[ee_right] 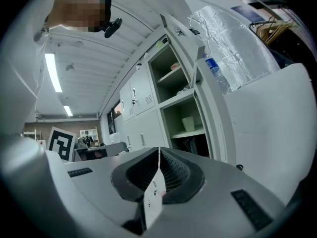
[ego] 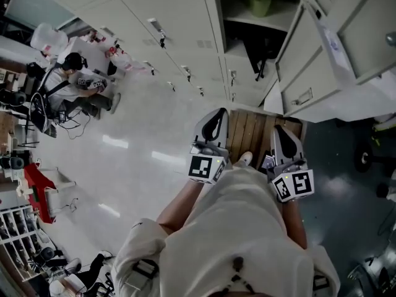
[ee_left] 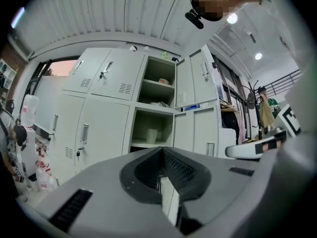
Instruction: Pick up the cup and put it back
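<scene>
Cup, pale and upright, stands alone on a shelf in an open compartment of the grey lockers, well apart from both grippers. In the head view it is only a small greenish shape deep in the shelf. The compartment beneath it is dark, and its contents cannot be made out. The left gripper and the right gripper both face the lockers, each with its jaws pressed together on nothing. A pale shirt hides most of the person's arms.
</scene>
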{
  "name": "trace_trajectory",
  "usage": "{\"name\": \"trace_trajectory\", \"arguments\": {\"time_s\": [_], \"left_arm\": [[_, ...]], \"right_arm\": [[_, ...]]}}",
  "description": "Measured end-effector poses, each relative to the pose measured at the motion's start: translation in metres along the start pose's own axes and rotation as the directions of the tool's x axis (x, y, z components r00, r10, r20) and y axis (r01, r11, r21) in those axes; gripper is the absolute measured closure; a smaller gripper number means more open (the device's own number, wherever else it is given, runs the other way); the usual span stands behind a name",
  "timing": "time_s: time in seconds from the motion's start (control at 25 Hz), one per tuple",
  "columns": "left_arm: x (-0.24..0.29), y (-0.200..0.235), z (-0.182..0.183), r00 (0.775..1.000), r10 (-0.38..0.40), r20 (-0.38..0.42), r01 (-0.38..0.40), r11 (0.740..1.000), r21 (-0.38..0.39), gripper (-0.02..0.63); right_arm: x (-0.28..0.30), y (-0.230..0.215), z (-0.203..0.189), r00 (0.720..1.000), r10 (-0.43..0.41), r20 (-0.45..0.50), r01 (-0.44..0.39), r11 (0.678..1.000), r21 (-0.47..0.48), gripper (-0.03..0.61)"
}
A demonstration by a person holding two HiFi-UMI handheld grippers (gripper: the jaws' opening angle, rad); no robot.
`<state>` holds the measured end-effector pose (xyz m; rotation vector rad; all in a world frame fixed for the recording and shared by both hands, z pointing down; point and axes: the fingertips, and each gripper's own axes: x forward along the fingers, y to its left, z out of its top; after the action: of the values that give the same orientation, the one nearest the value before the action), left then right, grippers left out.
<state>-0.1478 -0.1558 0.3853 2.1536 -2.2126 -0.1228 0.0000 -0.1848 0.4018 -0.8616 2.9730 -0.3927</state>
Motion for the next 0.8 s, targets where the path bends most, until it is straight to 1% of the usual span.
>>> {"name": "trace_trajectory", "arguments": {"time_s": [0.2,0.44,0.68,0.8], "left_arm": [[0.048,0.002,0.007,0.998,-0.058,0.024,0.058,0.998,0.013,0.604],[0.113,0.016,-0.003,0.993,-0.121,0.001,0.121,0.993,0.011,0.604],[0.189,0.029,0.001,0.982,-0.188,-0.002,0.188,0.982,0.027,0.604],[0.221,0.036,0.004,0.977,-0.215,-0.003,0.215,0.976,0.035,0.603]], "right_arm": [[0.006,-0.026,-0.002,0.997,-0.072,-0.011,0.072,0.997,0.017,0.551],[0.026,-0.039,0.006,0.99,-0.137,-0.016,0.137,0.99,-0.012,0.552],[0.07,-0.05,0.015,0.987,-0.16,-0.022,0.159,0.986,-0.045,0.552],[0.091,-0.053,0.018,0.985,-0.171,-0.033,0.168,0.983,-0.078,0.552]]}}
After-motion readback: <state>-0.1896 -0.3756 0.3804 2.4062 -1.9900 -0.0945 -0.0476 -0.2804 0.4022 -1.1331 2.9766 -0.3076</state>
